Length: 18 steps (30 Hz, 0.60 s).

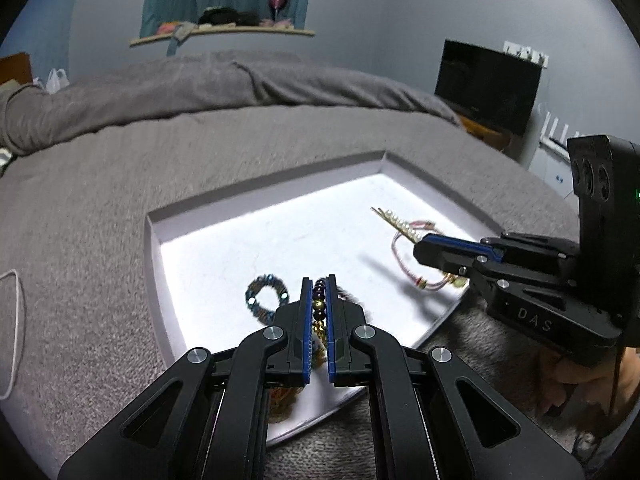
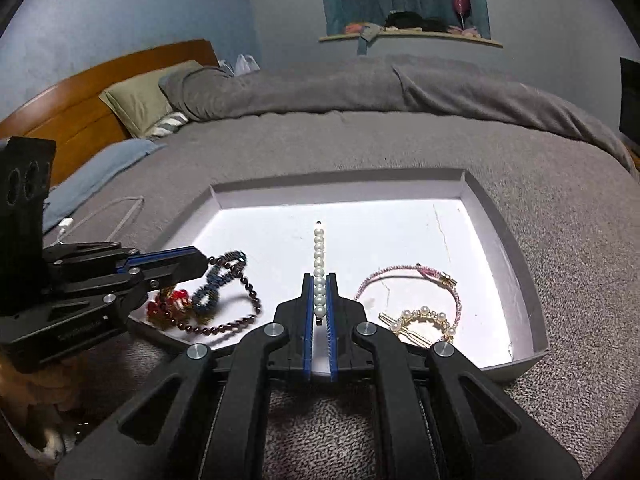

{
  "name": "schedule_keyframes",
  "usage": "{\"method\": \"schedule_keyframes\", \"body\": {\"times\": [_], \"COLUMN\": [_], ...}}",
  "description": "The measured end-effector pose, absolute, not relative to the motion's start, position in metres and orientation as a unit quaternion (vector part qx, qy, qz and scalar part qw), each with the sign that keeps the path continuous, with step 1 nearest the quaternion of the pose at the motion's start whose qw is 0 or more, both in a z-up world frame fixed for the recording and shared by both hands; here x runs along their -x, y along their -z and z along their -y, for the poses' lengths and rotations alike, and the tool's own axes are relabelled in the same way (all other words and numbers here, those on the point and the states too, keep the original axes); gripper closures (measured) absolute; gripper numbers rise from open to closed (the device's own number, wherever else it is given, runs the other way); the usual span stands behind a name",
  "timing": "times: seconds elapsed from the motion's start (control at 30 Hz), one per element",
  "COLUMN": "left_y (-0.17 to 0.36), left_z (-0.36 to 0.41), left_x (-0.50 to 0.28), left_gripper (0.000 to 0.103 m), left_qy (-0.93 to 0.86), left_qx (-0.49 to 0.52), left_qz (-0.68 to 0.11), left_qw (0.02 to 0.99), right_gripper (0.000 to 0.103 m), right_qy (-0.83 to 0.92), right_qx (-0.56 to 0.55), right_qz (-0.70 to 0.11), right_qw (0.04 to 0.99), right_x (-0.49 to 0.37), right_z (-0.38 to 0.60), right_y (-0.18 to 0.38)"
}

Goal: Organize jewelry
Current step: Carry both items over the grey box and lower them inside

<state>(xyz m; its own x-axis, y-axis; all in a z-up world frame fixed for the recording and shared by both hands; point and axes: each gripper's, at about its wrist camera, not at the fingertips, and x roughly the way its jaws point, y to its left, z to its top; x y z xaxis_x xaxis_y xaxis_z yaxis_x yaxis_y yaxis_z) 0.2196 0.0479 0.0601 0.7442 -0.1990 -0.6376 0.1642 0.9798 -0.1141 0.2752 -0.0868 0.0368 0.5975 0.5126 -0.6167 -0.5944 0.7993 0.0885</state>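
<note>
A shallow white box lies on the grey bed. My left gripper is shut on a dark beaded bracelet, above the box's near edge; it also shows in the right wrist view. A blue beaded ring lies beside it. My right gripper is shut on a straight pearl hair clip; the gripper shows in the left wrist view. A pink cord bracelet and a curved pearl clip lie to its right.
Red beads lie at the box's near left corner. A white cable lies on the blanket to the left. Pillows and a wooden headboard stand at far left. A dark screen stands at right.
</note>
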Motion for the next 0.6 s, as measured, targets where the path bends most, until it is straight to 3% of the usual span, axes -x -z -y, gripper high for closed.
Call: {"method": "schedule_keyframes", "body": {"times": [0.53,0.6], "left_y": [-0.046,-0.047], "left_z": [-0.043,-0.043], "left_x": [-0.226,-0.224], "left_gripper": [0.097,0.089], "left_qy": [0.081,0.082], "left_qx": [0.009,0.010], "left_qz": [-0.370,-0.370], "left_qw": [0.925,0.926], "right_gripper": [0.097,0.097], "right_qy": [-0.291,-0.290], "right_qx": [0.089,0.091], "right_qz": [-0.339,-0.339], "right_qw": [0.890,0.890], "right_x": [-0.279,-0.279], "right_z": [0.077,0.076], "right_y": [-0.026,-0.026]}}
